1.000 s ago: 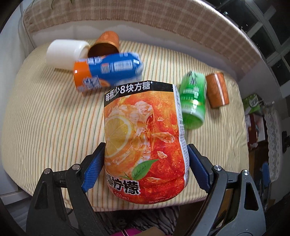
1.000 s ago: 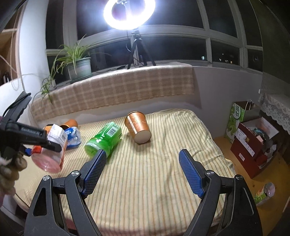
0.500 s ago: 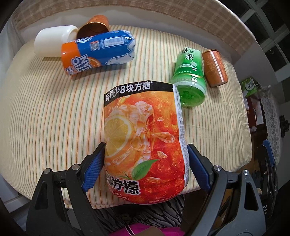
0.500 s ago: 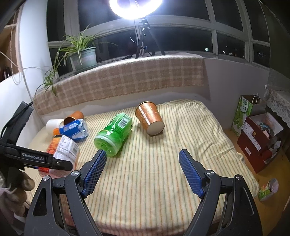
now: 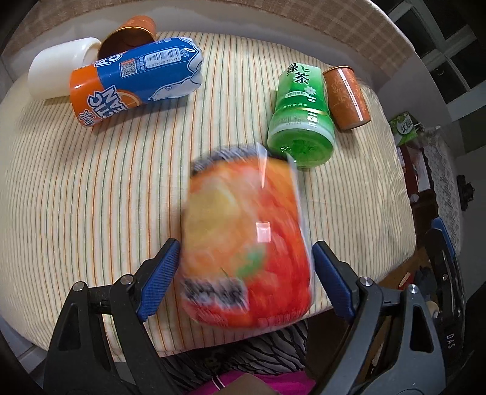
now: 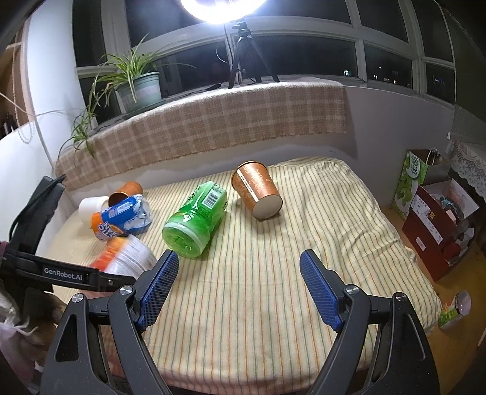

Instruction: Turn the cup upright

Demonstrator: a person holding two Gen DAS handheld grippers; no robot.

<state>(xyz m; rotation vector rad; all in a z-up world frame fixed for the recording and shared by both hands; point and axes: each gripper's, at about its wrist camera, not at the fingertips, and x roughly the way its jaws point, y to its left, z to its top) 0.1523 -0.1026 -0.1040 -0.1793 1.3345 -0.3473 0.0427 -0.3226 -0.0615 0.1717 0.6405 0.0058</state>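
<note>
Cream cloth with thin orange-green stripes; blurred orange-red cup at centre; blue-orange cup upper left; green cup and copper patterned cup upper right.

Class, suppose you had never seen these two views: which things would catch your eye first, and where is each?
First, the blurred orange iced-tea cup between the left tongs, low in the left wrist view. Next, the glaring ring light on its tripod at the window, top of the right wrist view. Then the green tea cup lying on the striped cloth mid-table.
</note>
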